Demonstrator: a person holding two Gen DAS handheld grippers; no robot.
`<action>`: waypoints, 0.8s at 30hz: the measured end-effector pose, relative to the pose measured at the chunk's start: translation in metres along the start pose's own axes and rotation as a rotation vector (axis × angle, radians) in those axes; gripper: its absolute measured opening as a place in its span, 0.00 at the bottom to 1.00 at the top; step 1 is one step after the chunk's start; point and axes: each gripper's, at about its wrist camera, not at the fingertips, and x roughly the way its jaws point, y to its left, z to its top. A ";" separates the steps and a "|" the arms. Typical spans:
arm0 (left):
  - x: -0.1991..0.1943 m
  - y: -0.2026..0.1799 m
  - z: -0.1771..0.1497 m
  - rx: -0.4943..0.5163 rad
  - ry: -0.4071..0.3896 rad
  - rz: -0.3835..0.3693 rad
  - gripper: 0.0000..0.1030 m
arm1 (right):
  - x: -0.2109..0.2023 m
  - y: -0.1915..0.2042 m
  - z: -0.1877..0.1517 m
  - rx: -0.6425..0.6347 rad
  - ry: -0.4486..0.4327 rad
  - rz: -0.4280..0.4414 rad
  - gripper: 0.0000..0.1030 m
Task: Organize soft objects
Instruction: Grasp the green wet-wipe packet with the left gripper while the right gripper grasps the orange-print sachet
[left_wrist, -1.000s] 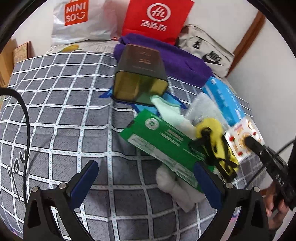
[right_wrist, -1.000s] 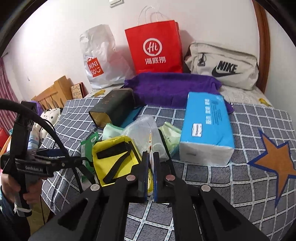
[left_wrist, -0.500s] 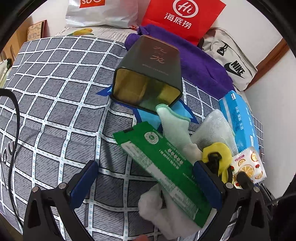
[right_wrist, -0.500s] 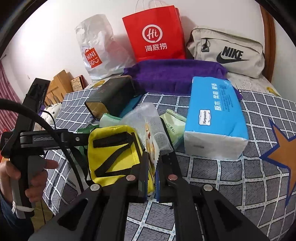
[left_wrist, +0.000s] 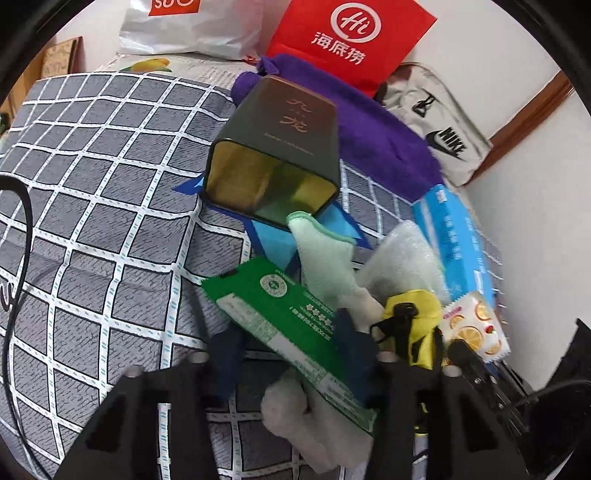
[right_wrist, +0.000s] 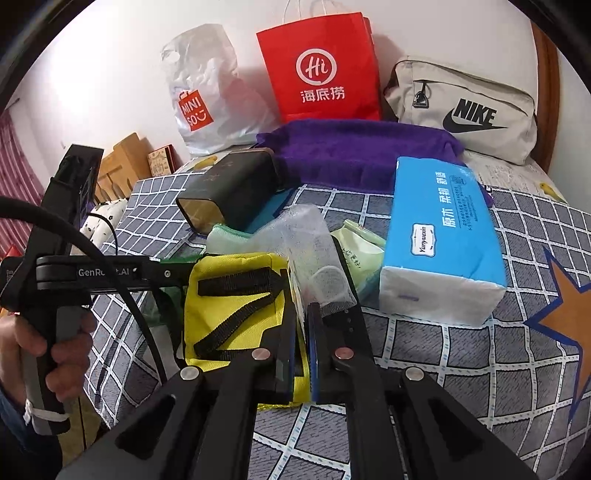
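Checked grey bedspread (left_wrist: 110, 192) on a bed carries the clutter, w/ shopping bags & a purple towel (right_wrist: 362, 147) along the far edge by the wall. My left tool (left_wrist: 288, 347) is closing right now around the green packet (left_wrist: 280, 314), which lies btwn its blue pads near the bed's near edge, on top of a white cloth (left_wrist: 295, 413); can't tell yet if the pads press it. My right tool (right_wrist: 301, 347) is clenched on the edge of the yellow pouch (right_wrist: 236, 306), just beside the blue tissue pack (right_wrist: 439, 236). Step in hand, I judge: securing the packet. Next move prob. needs a firm pinch, then a lift clear of the cloth and a carry to the open dark tin (left_wrist: 280, 162), w/o dragging the pale green cloth (left_wrist: 325, 262) at its mouth.
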 end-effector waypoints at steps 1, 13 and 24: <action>-0.003 0.001 -0.001 0.009 -0.009 -0.004 0.34 | -0.001 0.000 0.000 0.000 -0.001 -0.003 0.07; -0.029 0.008 -0.005 0.019 -0.077 -0.146 0.11 | -0.012 0.010 0.004 0.002 -0.020 -0.035 0.07; -0.046 0.011 0.004 0.046 -0.125 -0.187 0.06 | -0.026 0.011 0.012 -0.007 -0.048 -0.074 0.04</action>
